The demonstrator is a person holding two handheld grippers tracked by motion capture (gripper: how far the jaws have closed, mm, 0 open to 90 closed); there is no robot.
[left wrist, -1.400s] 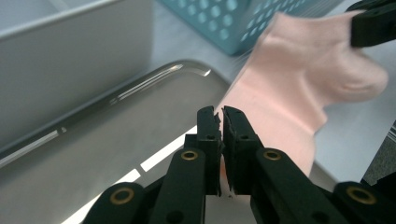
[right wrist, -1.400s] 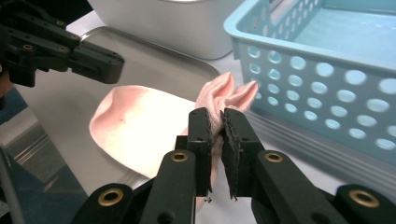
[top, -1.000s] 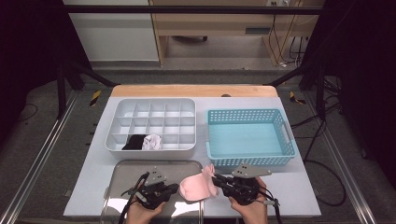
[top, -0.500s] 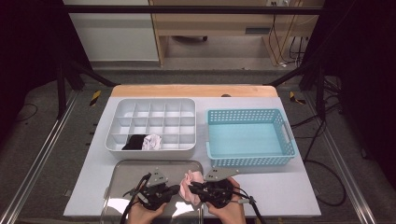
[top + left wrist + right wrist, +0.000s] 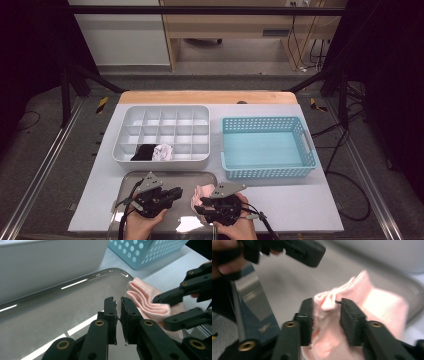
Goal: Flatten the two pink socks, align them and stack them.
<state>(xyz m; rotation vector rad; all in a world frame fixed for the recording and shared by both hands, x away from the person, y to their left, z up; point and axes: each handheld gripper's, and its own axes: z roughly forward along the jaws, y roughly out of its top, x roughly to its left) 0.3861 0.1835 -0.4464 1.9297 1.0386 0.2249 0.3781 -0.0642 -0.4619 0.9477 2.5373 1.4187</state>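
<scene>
Right gripper is pointing left, jaws clamping the pink sock over the metal tray's right edge. Left gripper is pointing right beside it, jaws nearly together, gripping nothing.

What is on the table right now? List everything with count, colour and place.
Sock: one, pink, at the tray's right edge, pinched by the right gripper.
Tray: one, metal, near edge of table.
Organizer box: one, white, many compartments, back left.
Cloths: two, black and white, in the box's front row.
Basket: one, light blue, back right.
Left gripper: black, jaws closed on nothing, over the tray.
Right gripper: black, holding the sock.
</scene>
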